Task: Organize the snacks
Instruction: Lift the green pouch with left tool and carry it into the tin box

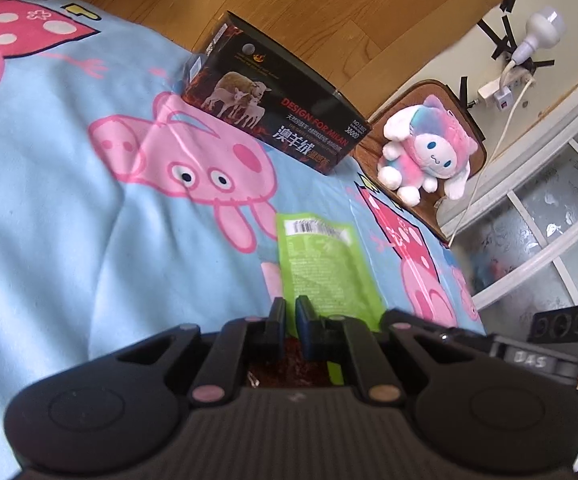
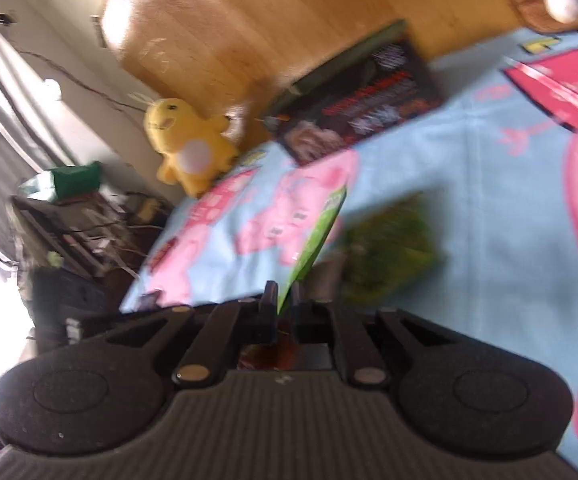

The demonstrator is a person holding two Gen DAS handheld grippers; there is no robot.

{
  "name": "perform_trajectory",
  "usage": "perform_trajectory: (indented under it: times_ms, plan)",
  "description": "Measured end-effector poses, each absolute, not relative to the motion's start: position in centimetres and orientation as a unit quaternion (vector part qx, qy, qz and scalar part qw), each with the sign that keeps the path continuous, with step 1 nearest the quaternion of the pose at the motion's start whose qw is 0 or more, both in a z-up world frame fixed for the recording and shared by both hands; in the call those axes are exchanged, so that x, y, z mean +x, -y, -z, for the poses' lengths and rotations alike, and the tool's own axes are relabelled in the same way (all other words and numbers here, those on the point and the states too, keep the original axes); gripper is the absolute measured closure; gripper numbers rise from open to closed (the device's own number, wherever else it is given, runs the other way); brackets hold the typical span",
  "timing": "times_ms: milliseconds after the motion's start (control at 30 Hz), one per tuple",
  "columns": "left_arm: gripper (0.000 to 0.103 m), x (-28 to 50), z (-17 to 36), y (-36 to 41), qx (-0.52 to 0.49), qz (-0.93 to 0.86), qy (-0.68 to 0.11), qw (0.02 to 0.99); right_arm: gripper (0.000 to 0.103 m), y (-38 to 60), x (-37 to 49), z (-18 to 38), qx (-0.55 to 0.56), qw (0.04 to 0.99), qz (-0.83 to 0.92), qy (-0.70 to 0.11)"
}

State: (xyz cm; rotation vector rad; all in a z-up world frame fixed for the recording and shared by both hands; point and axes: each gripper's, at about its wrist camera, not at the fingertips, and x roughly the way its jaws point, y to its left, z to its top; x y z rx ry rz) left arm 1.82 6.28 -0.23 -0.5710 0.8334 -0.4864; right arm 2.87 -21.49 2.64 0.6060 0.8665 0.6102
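Observation:
A green snack packet (image 1: 321, 264) lies flat, barcode up, on the blue pig-print blanket (image 1: 69, 220) just ahead of my left gripper (image 1: 290, 312), whose fingers are nearly closed with nothing between them. My right gripper (image 2: 285, 300) is shut on the edge of a second green snack packet (image 2: 321, 232) and holds it on edge above the blanket. Another green packet (image 2: 393, 244) lies blurred on the blanket to its right. A black box with sheep pictures (image 1: 273, 108) stands at the blanket's far edge; it also shows in the right wrist view (image 2: 361, 104).
A pink and blue plush (image 1: 429, 148) sits on a brown cushion (image 1: 421, 92) at the right. A yellow plush (image 2: 189, 144) sits at the blanket's far left corner. Wooden floor (image 1: 289, 4) lies beyond. A white cabinet (image 1: 549, 220) and cluttered shelves (image 2: 81, 224) flank the blanket.

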Motion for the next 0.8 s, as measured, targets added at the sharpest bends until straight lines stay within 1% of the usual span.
perform_trajectory:
  times_ms: [67, 167, 333, 367, 467, 567, 700, 800]
  plan:
    - [0.096, 1.8, 0.1, -6.0, -0.259, 0.227, -0.398, 0.851, 0.090, 22.2, 3.3, -1.8, 0.314, 0.804, -0.290, -0.413]
    - [0.092, 2.0, -0.2, -6.1, -0.259, 0.230, -0.399, 0.849, 0.090, 22.5, 3.8, -1.2, 0.331, 0.792, -0.289, -0.424]
    - [0.072, 2.9, -1.0, -7.0, -0.273, 0.229, -0.394, 0.847, 0.089, 23.3, 3.8, -0.7, 0.357, 0.778, -0.293, -0.426]
    - [0.071, 3.3, -0.9, -6.9, -0.276, 0.236, -0.398, 0.842, 0.089, 23.3, 4.0, -0.7, 0.360, 0.776, -0.295, -0.426]
    - [0.073, 4.1, -0.4, -5.8, -0.274, 0.246, -0.413, 0.833, 0.089, 23.1, 4.2, -0.5, 0.365, 0.770, -0.306, -0.425]
    - [0.075, 3.8, -0.7, -4.5, -0.236, 0.233, -0.404, 0.852, 0.092, 22.3, 4.0, -0.8, 0.340, 0.778, -0.320, -0.420]
    - [0.076, 3.8, -2.6, -5.3, -0.243, 0.239, -0.383, 0.858, 0.093, 21.7, 3.7, -2.9, 0.298, 0.809, -0.339, -0.377]
    - [0.078, 4.9, -4.6, -5.5, -0.231, 0.238, -0.360, 0.872, 0.093, 21.1, 4.8, -4.3, 0.278, 0.825, -0.343, -0.354]
